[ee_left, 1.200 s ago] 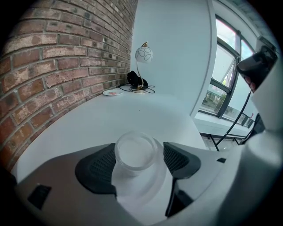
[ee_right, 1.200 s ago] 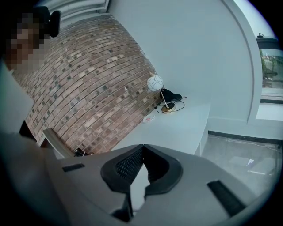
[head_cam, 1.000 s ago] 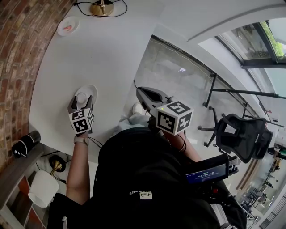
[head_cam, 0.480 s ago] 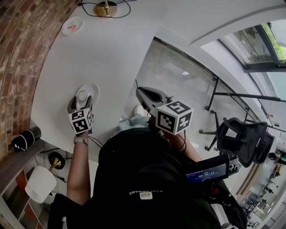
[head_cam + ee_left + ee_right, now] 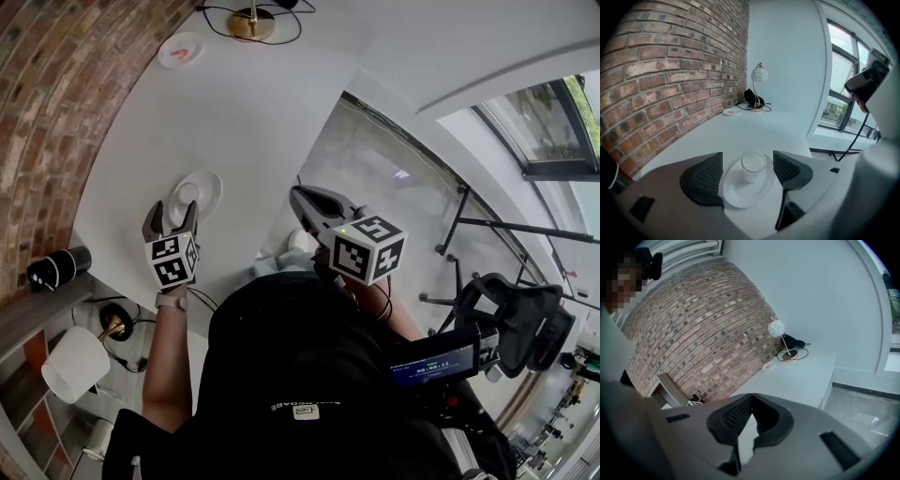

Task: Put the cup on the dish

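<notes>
White worktop [image 5: 774, 125] along brick wall [image 5: 670, 65]. Cup [image 5: 753, 163] stands upright on dish [image 5: 738, 193]; placement looks done. Left gripper [image 5: 172, 217] spread wide, not touching cup. Right gripper [image 5: 750, 401] closed, empty.

Bench [image 5: 262, 122]: one is counted.
Cup [image 5: 753, 165]: one is recorded, on the bench.
Dishes: two are recorded on the bench, one dish [image 5: 740, 199] under the cup and one smaller dish [image 5: 181, 49] at the bench's far end.
Lamp [image 5: 759, 75]: one is recorded, at that far end.
Tools: two are counted, the left tool [image 5: 172, 217] over the bench and the right tool [image 5: 751, 401] beyond its edge.
Office chair [image 5: 511, 314]: one is counted, well apart from the bench.
</notes>
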Action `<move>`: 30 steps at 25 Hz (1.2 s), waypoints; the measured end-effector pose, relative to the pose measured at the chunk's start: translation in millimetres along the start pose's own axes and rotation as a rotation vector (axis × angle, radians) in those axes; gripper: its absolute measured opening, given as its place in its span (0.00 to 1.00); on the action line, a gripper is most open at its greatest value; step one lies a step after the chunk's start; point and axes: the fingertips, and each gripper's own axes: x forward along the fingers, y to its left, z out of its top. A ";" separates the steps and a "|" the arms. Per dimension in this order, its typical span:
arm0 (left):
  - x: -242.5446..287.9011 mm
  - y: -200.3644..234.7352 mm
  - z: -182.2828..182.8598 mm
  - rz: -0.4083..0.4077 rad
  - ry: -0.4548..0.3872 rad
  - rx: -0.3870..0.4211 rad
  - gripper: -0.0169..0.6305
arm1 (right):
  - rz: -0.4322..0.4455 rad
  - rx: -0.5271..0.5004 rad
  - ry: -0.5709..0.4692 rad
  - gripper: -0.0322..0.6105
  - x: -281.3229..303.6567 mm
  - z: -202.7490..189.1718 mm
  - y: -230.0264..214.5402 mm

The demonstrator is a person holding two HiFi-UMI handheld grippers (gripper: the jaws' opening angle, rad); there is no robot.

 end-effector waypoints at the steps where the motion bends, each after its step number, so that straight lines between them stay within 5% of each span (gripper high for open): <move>1: -4.1 0.8 1.6 0.008 -0.005 -0.005 0.52 | 0.008 -0.006 0.004 0.05 1.0 0.3 1.6; 21: -92.4 -13.9 14.2 0.036 -0.102 -0.108 0.51 | 0.170 -0.112 0.110 0.05 22.9 -9.3 42.6; 30: -129.5 -15.9 13.2 0.041 -0.136 -0.198 0.25 | 0.249 -0.132 0.156 0.05 33.2 -19.5 64.9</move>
